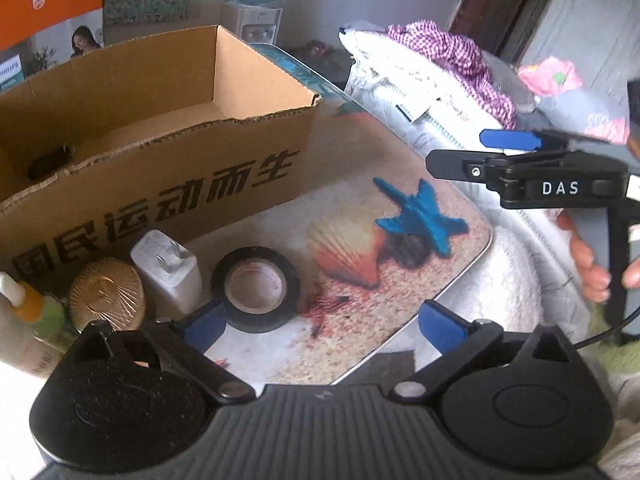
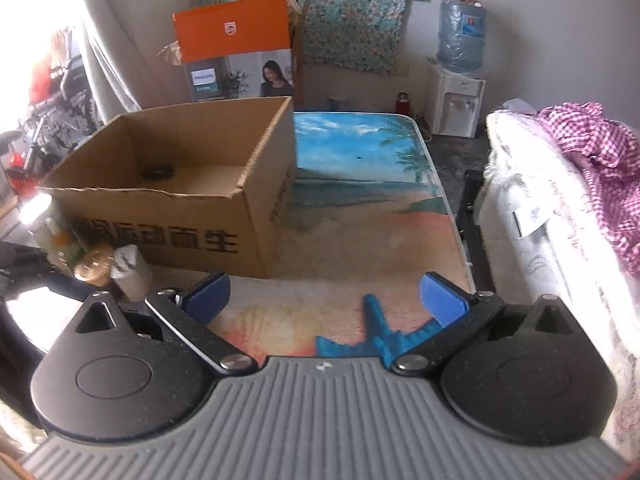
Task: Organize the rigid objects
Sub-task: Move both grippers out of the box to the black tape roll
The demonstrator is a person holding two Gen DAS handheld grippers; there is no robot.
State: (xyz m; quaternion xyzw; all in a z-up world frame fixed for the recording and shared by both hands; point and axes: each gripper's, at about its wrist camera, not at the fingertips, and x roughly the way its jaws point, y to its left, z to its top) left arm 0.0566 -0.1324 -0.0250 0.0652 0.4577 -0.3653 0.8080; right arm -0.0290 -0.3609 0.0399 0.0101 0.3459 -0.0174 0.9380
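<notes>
A: Left claw (image 1: 322, 326) is spread wide, blue pads apart and gripping nothing. The roll of black tape (image 1: 256, 289) lies flat on the counter (image 1: 400, 300), just ahead of the left pad.

B: And the right claw (image 2: 326, 294)?

A: Wide open as well, nothing between the pads. It hangs over the printed starfish on the counter top, facing the cardboard box (image 2: 180, 200).

B: What's lined up by that box?

A: In the left view, a white charger (image 1: 168, 270) stands beside the tape, prongs up. Next to it sits a gold ribbed lid (image 1: 107, 294), then a bottle with an orange collar (image 1: 22, 300) at the edge. All of them are close against the box's printed front wall.

B: Anything inside the box?

A: One small dark object (image 2: 159, 171) on the floor of it, near the back wall. Too blurred to name.

B: The hand?

A: Fingers (image 1: 588, 260) wrap the right claw's handle in the left view.
</notes>
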